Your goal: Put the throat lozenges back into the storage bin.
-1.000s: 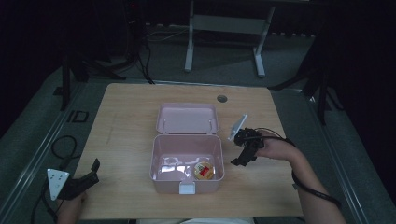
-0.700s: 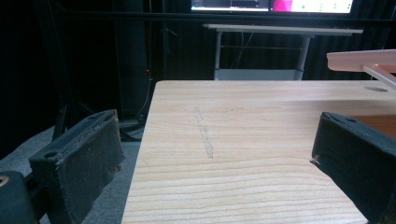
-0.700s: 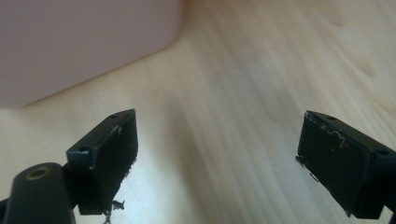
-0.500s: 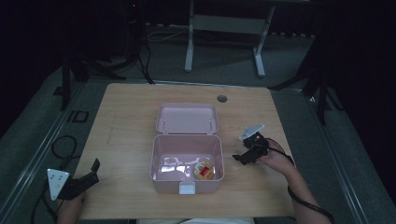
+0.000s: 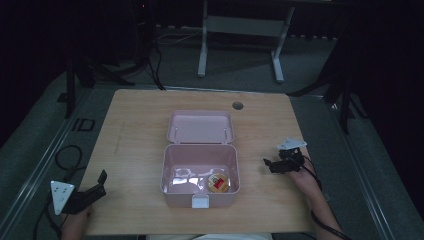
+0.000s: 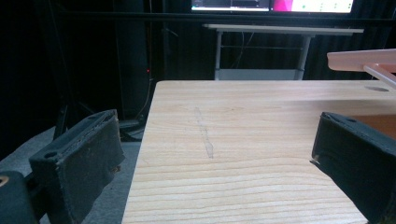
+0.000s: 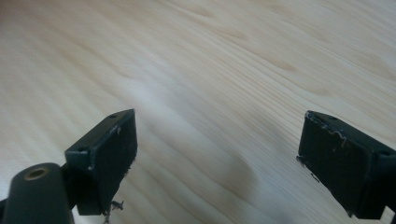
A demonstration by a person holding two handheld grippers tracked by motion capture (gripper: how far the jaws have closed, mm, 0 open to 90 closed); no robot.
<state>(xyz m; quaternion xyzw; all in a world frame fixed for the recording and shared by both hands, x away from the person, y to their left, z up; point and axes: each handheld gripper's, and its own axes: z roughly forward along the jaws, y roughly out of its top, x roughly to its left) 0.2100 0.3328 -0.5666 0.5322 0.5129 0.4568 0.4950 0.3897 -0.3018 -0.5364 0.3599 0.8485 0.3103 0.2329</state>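
A pink lunch box stands open in the middle of the wooden table, its lid laid back on the far side. Inside lie a round orange-and-red item at the front right and some clear wrapping at the left. My right gripper hovers low over the table to the right of the box, open and empty; its jaws face bare wood. My left gripper rests at the table's front left corner, open, with nothing between its jaws. The lid's edge shows at the upper right of the left gripper view.
A round cable hole sits in the table near the far edge. Beyond the table stand a white desk frame and dark stands on a grey floor. A cable coils on the floor at the left.
My right gripper has drawn back from beside the box toward the right and nearer the front edge, lowering over the table. The left gripper has stayed put.
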